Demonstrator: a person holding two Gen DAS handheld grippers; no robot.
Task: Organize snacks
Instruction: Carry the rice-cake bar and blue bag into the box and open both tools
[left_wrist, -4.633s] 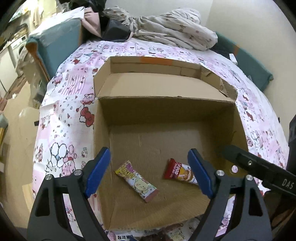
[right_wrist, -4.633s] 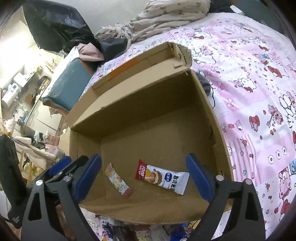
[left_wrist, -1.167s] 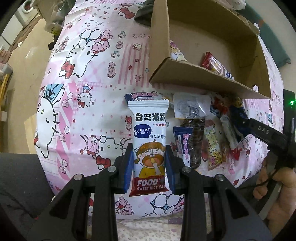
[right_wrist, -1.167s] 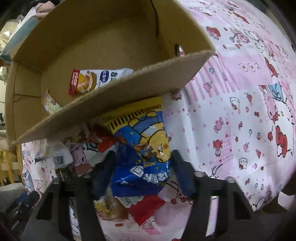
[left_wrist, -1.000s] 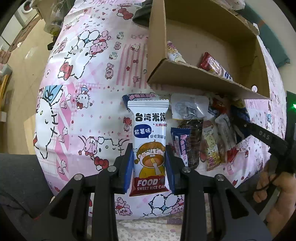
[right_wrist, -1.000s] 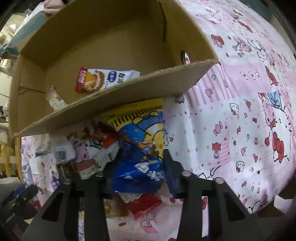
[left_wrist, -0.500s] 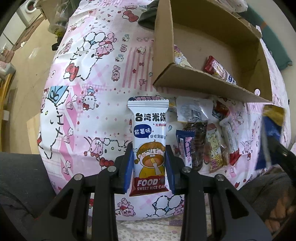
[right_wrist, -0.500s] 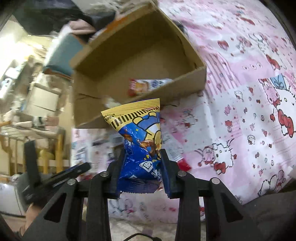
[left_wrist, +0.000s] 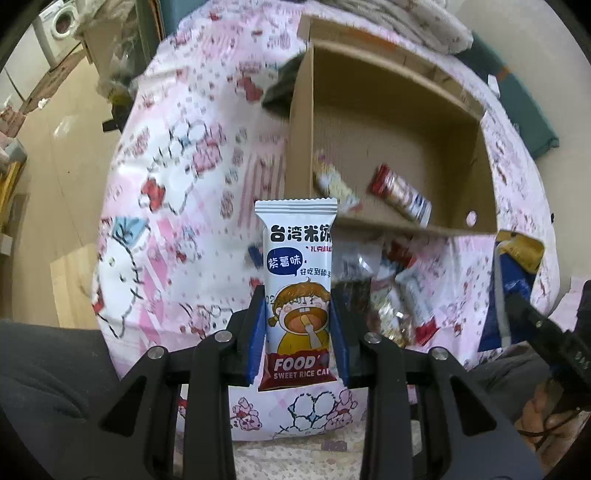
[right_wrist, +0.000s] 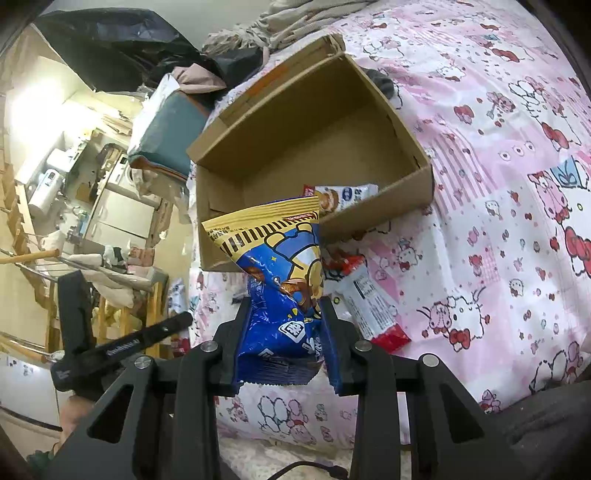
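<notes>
1. Left gripper (left_wrist: 298, 332): jaws narrow, they clamp the white rice cake bar (left_wrist: 298, 288) by its lower half. The bar stands upright, held in the air above the pink bedsheet (left_wrist: 177, 206), in front of the near wall of the cardboard box (left_wrist: 391, 122).
2. Right gripper (right_wrist: 283, 339): jaws narrow, closed on the blue-yellow snack bag (right_wrist: 280, 280) at its lower part. The bag is lifted, a bit tilted, its yellow top edge overlaps the box's near wall in the right wrist view.
3. In the left wrist view this bag shows also at the far right, edge-on, w/ the other gripper's black body below it.
4. Inside the box, on its floor near the front wall: a red-white bar (left_wrist: 400, 199) and a pale pink packet (left_wrist: 334, 182), side by side, apart from each other.
5. Loose snack pile (left_wrist: 395, 291) lies on the sheet just in front of the box; picture is blurred there, so single items are hard to tell.
6. Right wrist view: a red-white wrapper (right_wrist: 365, 299) lies flat on the sheet just beside the right gripper's finger.
</notes>
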